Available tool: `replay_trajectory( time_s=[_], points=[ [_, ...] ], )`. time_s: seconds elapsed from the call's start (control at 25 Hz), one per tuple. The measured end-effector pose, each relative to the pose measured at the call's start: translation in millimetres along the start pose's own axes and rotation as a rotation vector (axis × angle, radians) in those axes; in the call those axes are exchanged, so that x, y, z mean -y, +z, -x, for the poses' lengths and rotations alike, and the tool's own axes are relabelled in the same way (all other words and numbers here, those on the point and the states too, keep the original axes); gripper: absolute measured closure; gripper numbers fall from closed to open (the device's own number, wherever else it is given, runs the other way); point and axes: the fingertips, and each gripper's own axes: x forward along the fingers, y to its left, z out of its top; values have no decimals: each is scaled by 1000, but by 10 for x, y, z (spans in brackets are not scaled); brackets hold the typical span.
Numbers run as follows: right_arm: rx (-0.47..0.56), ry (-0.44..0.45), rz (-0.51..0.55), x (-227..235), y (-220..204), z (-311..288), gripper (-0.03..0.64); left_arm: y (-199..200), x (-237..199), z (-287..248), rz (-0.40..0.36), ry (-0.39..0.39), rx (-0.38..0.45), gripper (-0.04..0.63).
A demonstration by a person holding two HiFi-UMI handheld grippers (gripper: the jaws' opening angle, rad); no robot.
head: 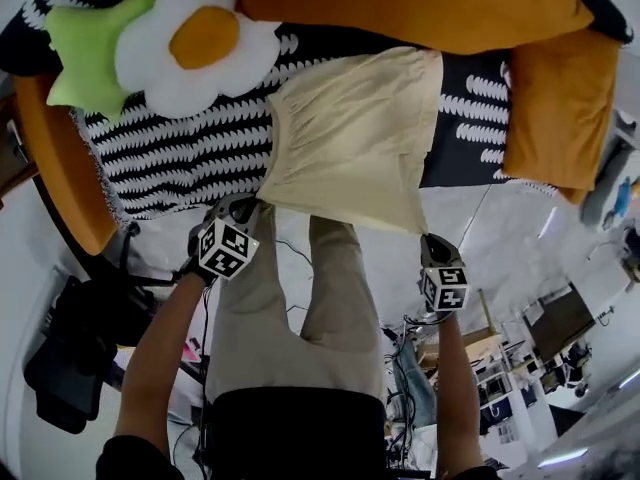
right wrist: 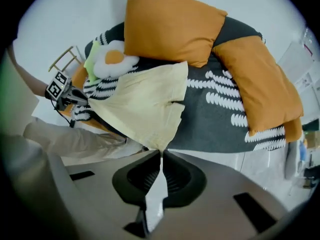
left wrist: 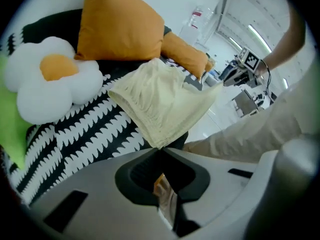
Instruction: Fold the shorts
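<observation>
Pale yellow shorts [head: 352,133] lie spread on a black-and-white patterned cover [head: 190,158], their near edge hanging off the front. My left gripper [head: 257,205] is shut on the near left corner of the shorts [left wrist: 162,106]; the cloth runs up from between its closed jaws [left wrist: 159,149]. My right gripper [head: 428,237] is shut on the near right corner, and the shorts [right wrist: 147,101] fan out from its jaw tips [right wrist: 161,153]. Both corners are lifted off the cover, with the near hem stretched between the grippers.
A fried-egg cushion [head: 195,43] and a green cushion [head: 85,48] lie at the back left. Orange pillows [head: 420,3] [head: 560,108] sit behind and right of the shorts. The person's beige trouser legs [head: 300,318] stand below the edge. Cables and furniture crowd the floor [head: 500,358].
</observation>
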Motion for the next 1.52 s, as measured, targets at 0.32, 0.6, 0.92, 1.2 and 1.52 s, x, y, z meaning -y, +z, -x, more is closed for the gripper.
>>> replay_trajectory(
  time_s=[0.32, 0.6, 0.92, 1.2, 1.52],
  points=[
    [92, -209, 164, 524, 1419, -8, 584, 687, -507, 173, 60, 54, 79, 566],
    [222, -245, 143, 1037, 2607, -553, 584, 1396, -1220, 93, 205, 115, 183, 566],
    [279, -261, -60, 1276, 3634, -1050, 510, 1710, -1900, -128, 333, 236, 184, 557],
    [458, -274, -76, 1290, 3891, -828, 388, 2069, -1865, -5, 230, 298, 260, 527],
    [61, 65, 945, 209, 2853, -1209, 24, 1835, -968, -467, -325, -84, 86, 245]
  ],
)
